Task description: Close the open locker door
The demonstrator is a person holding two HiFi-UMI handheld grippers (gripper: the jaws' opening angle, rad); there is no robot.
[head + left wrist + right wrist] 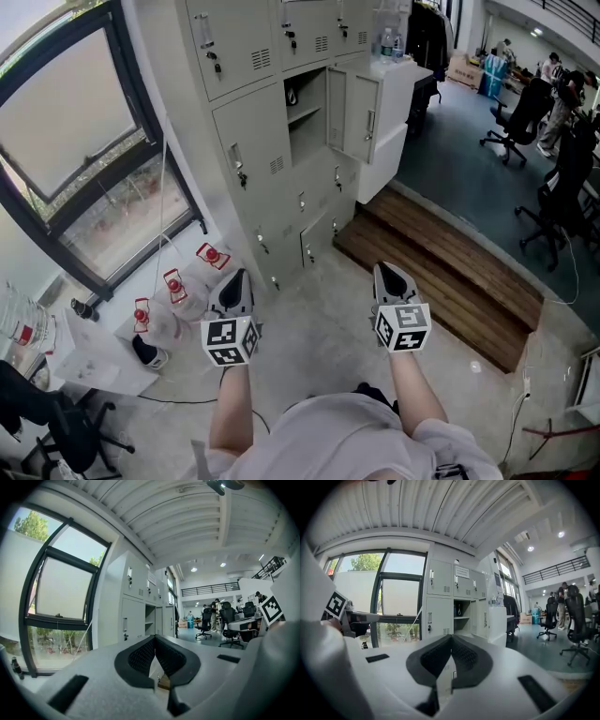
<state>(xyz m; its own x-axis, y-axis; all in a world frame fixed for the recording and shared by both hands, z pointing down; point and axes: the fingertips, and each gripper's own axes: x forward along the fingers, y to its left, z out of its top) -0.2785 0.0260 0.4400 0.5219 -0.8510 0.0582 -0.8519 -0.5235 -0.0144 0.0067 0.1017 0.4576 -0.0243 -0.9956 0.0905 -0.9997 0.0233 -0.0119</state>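
A bank of grey lockers (253, 141) stands ahead of me. One middle compartment (307, 117) is open, and its door (361, 117) is swung out to the right. My left gripper (236, 277) and right gripper (386, 270) hang side by side above the floor, well short of the lockers, both shut with nothing held. The left gripper view has the pads meeting at the left gripper (154, 637), with the open door (168, 620) beyond. In the right gripper view the right gripper (451, 637) is shut too, and the open compartment (461, 616) and door (483, 618) lie straight ahead.
A large window (84, 150) is at the left, with red-capped water jugs (173, 286) below it. A white cabinet (398, 103) adjoins the lockers on the right. A wooden step (450, 272) runs along the right. Office chairs (516, 117) and people are farther back.
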